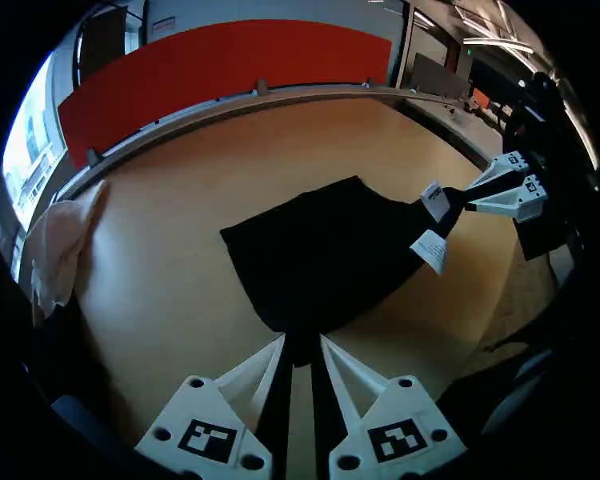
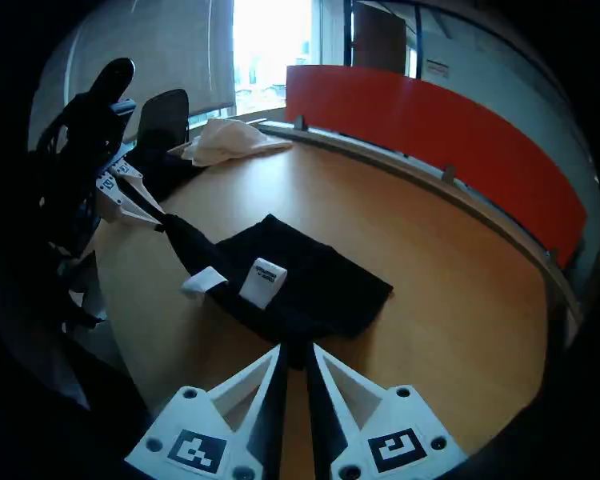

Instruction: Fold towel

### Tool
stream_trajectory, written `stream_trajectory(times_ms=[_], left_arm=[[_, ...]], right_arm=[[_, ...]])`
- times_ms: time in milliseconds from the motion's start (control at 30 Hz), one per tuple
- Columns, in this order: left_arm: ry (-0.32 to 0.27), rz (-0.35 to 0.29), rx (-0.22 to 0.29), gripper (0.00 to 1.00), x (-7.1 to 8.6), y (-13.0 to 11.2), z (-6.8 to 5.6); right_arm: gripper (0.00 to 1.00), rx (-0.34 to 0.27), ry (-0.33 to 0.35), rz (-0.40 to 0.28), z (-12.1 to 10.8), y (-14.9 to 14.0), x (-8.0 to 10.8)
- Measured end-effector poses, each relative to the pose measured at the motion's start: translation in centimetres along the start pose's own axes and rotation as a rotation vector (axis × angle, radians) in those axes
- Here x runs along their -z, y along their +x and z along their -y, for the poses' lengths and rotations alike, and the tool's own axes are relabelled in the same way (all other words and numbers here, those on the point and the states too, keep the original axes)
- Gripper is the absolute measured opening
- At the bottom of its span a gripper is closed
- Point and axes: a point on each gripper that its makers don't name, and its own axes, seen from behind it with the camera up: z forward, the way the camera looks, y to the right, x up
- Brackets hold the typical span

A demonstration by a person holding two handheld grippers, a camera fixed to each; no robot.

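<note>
A black towel (image 1: 324,248) (image 2: 308,280) lies partly spread on the wooden table (image 1: 180,264) (image 2: 460,296), with two white labels (image 1: 433,250) (image 2: 262,282) along one edge. In the left gripper view my left gripper (image 1: 302,350) is shut on the near corner of the towel. Farther right, my right gripper (image 1: 468,200) pinches another corner and lifts it off the table. In the right gripper view the right gripper (image 2: 296,352) is shut on the towel's near corner, and the left gripper (image 2: 160,222) holds a raised, stretched corner at the far left.
A cream cloth (image 1: 60,240) (image 2: 224,140) lies bunched near the table's edge. A red partition (image 1: 220,72) (image 2: 436,128) runs along the far side of the table. A black chair (image 2: 160,112) stands by the window.
</note>
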Motion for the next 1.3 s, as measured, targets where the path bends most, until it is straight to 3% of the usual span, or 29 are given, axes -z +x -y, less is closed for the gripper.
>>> stream_trajectory(times_ms=[500,1033,1300], left_arm=[[-0.003,0.001,-0.002,0.14,-0.5,0.5,0.2],[0.042,-0.002,-0.002,0.14,-4.5,4.8,4.0],[0.069,0.021,-0.002,0.14,-6.2,6.0,5.4]], right_arm=[[0.14,0.031,0.002,0.013,-0.9,0.6,-1.1],[0.15,0.041,-0.029,0.029,-6.2,2.8,-5.4],[0.14,0.048,-0.044,0.04,-8.1,3.8,-7.0]])
